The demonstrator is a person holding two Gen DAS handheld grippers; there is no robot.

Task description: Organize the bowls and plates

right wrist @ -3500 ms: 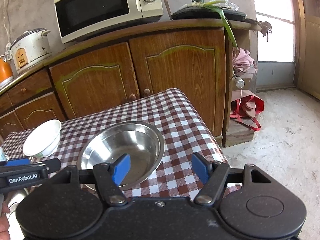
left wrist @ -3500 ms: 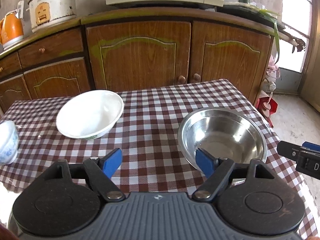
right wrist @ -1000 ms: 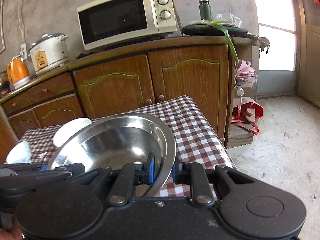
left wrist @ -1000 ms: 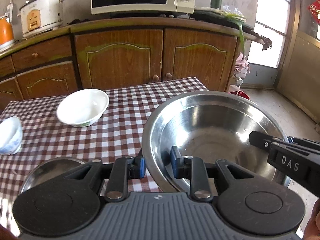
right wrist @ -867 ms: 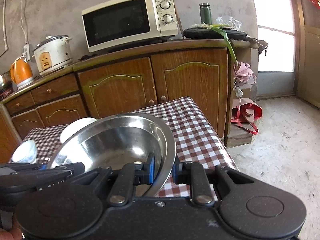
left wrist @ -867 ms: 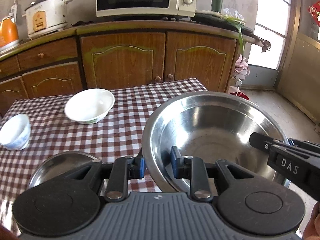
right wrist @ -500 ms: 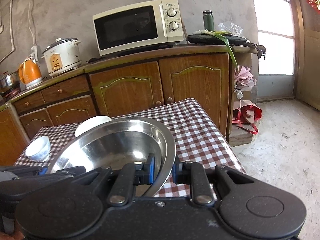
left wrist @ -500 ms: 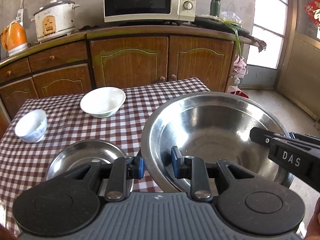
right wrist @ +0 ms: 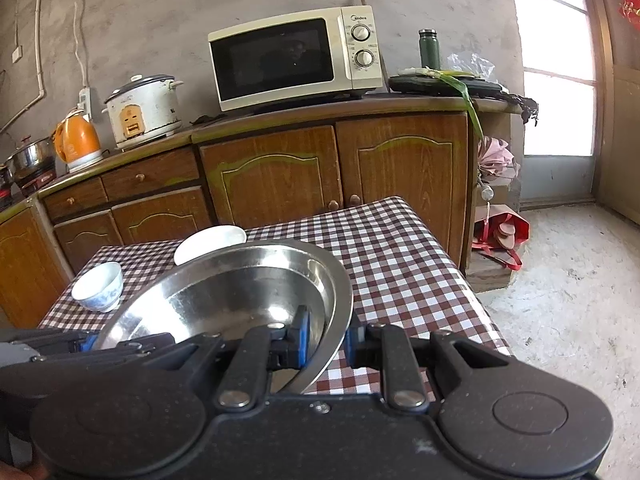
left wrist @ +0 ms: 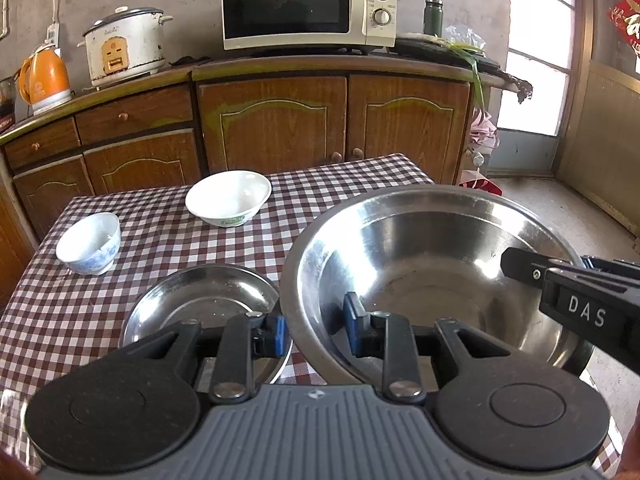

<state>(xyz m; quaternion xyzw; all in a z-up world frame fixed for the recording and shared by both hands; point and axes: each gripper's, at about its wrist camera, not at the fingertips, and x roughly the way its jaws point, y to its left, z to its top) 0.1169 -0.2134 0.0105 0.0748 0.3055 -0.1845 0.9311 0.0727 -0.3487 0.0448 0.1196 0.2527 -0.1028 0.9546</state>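
1. Left gripper [left wrist: 314, 335] straddles large steel bowl [left wrist: 432, 264] rim, lower centre; jaws slightly apart, grip uncertain.
2. Right gripper [right wrist: 325, 340] clamped on same rim.
3. Steel plate [left wrist: 208, 300] lower left on table [left wrist: 160, 248].

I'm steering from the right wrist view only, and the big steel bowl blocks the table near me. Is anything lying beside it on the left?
Observer: Yes. A smaller steel dish sits on the tablecloth, just left of the big steel bowl.
Operator: Is the left gripper on the rim?
Observer: Yes. The left gripper has the near rim between its pads, one inside the bowl and one outside.
Operator: The white bowl is half hidden for me. Anything in it?
Observer: The white bowl looks empty. It stands farther back, apart from the dish.
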